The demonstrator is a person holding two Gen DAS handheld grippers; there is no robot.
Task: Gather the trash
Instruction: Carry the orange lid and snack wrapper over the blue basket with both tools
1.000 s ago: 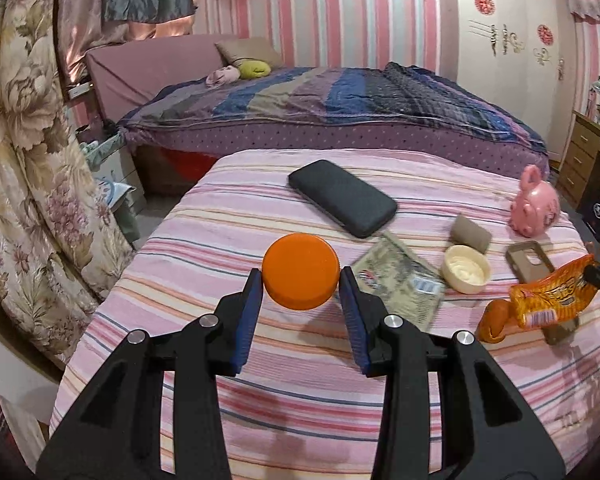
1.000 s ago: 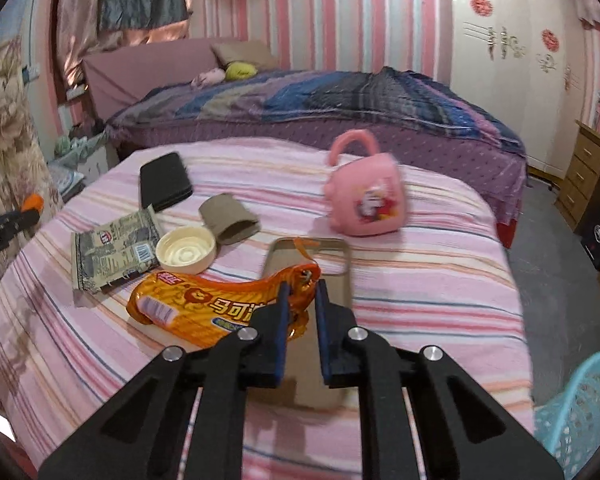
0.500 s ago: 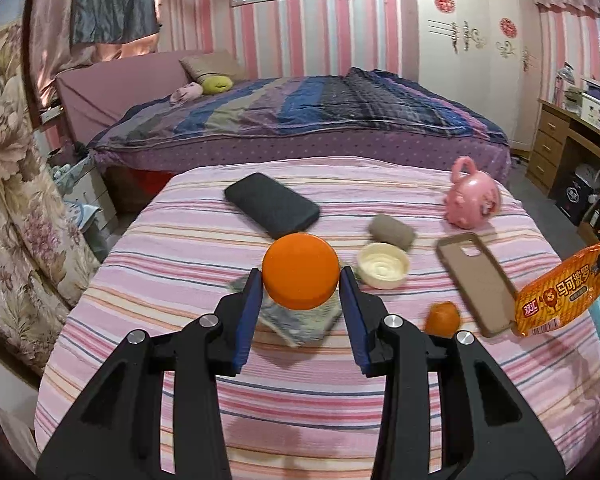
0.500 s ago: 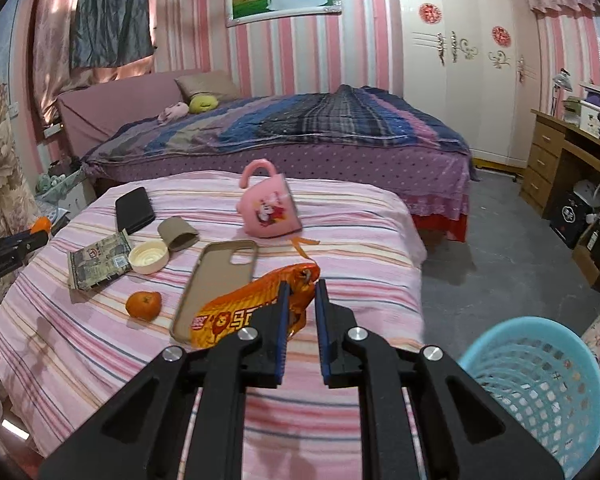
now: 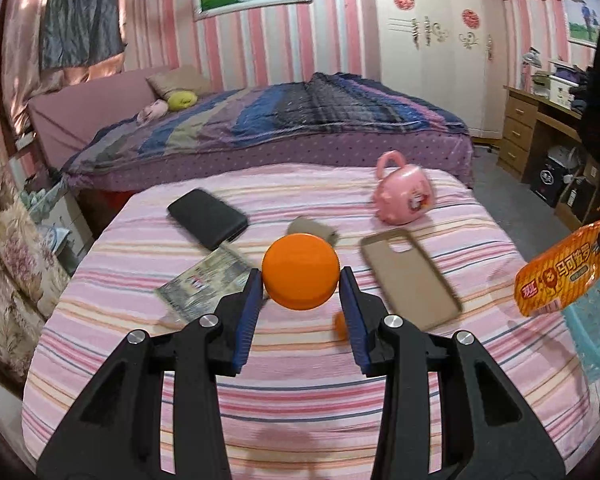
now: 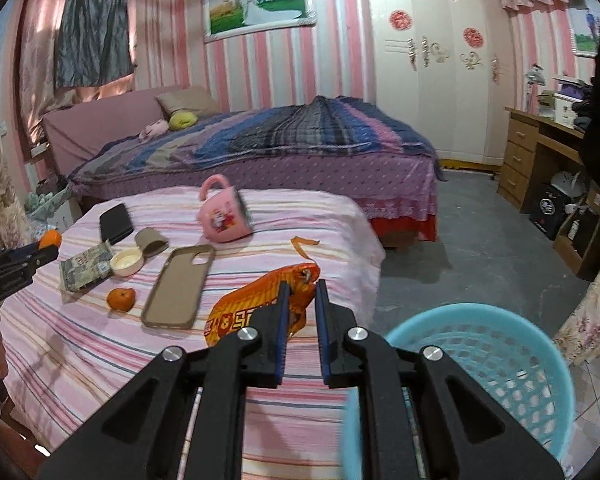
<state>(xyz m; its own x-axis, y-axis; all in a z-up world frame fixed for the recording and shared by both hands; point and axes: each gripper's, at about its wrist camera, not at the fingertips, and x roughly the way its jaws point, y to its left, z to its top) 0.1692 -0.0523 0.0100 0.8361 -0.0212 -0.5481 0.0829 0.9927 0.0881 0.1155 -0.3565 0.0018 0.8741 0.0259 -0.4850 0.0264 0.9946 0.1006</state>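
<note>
Left wrist view: left hand-held gripper [image 5: 300, 284] clamps orange lid [image 5: 300, 270], hiding cream cap.
Right wrist view: right hand-held gripper [image 6: 300, 294] pinches orange snack wrapper [image 6: 256, 304]; cream cap [image 6: 127, 262], mandarin [image 6: 121, 299] visible beside blue basket [image 6: 500, 344].

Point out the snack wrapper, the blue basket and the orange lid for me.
snack wrapper [image 6: 244, 312]: right wrist view, on its printed orange face.
blue basket [image 6: 496, 364]: right wrist view, on its inner mesh wall.
orange lid [image 5: 300, 271]: left wrist view, on its flat top.

Dim warm indoor light, soft shadows on striped bedspread [image 5: 308, 380], motion blur on blue basket [image 6: 500, 352], fisheye bending, dark vignetted corners.
</note>
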